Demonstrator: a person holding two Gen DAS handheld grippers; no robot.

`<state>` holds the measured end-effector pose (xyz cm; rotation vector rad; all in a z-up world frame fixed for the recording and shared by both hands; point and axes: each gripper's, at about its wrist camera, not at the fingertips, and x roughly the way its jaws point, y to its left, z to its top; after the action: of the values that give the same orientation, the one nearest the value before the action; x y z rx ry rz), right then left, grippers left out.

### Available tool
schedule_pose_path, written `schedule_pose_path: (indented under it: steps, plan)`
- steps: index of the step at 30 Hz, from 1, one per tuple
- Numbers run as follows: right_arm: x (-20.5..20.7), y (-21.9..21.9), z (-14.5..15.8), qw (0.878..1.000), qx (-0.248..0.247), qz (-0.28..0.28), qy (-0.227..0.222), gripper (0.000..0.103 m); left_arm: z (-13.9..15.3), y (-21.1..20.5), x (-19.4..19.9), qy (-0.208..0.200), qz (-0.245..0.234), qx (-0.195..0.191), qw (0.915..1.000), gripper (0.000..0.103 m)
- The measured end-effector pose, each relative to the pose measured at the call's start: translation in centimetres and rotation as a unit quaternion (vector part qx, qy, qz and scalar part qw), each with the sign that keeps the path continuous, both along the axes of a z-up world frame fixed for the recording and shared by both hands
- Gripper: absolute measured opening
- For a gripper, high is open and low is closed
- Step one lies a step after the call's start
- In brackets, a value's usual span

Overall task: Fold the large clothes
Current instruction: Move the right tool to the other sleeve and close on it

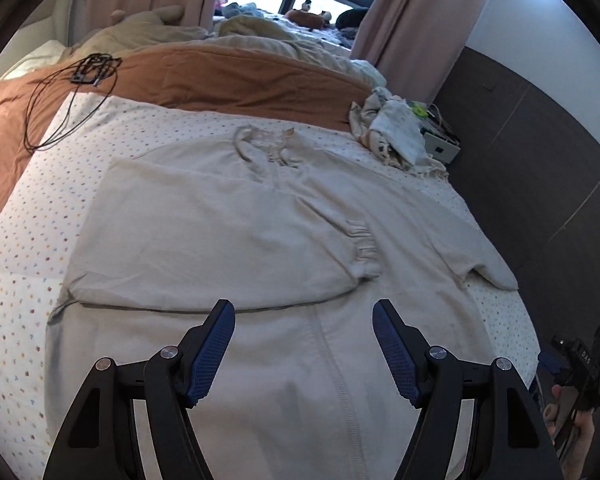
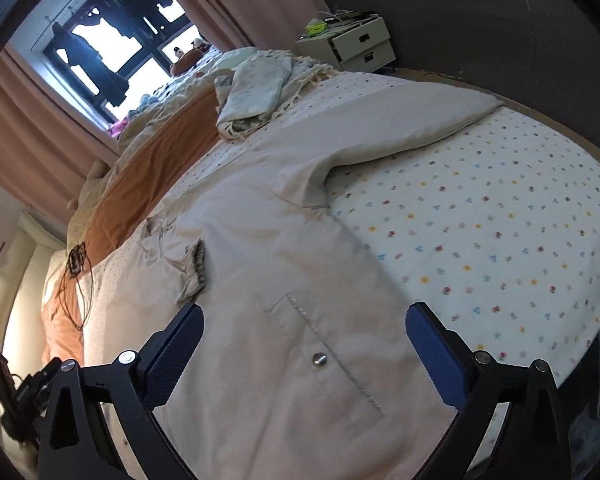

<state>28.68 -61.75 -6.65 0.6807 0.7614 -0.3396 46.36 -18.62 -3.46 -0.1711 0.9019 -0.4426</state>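
Bed (image 1: pixel 28 208) bears one beige garment (image 1: pixel 228 216) and two open hand-held grippers (image 1: pixel 304 344) (image 2: pixel 304 356).

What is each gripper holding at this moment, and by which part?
Nothing is held. The left gripper and the right gripper are both open above the beige garment, with no cloth between the pads.

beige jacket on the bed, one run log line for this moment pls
garment: beige cotton jacket flat on dotted bedsheet | left sleeve: folded across body | left gripper: open, empty | right gripper: open, empty
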Motion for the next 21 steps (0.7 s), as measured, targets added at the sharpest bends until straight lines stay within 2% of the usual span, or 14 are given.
schedule_pose_path:
  steps: [3,8,12,16,21]
  plan:
    - [-2.5,-2.4,0.7,1.0,0.014,-0.015,-0.015,0.102,1.4,-2.5,-1.3,-0.009,-0.015,0.001,0.9998,0.072]
    - [-6.3,-5.0,2.2,0.999,0.01,-0.036,-0.024,0.102,3.3,-5.8,-3.4,-0.014,-0.04,-0.025,0.9988,0.072]
    - [-9.0,-7.3,3.0,0.998,0.009,-0.049,-0.039,0.102,4.6,-8.7,-5.3,-0.028,-0.058,-0.02,0.9977,0.072]
    - [-10.1,-10.5,2.5,0.996,0.025,-0.066,-0.053,0.102,4.7,-10.8,-6.2,-0.037,-0.067,-0.024,0.9967,0.072]
    - [-9.2,-14.5,1.1,0.994,0.034,-0.085,-0.061,0.1,3.5,-13.7,-5.4,-0.044,-0.075,-0.015,0.9961,0.072]
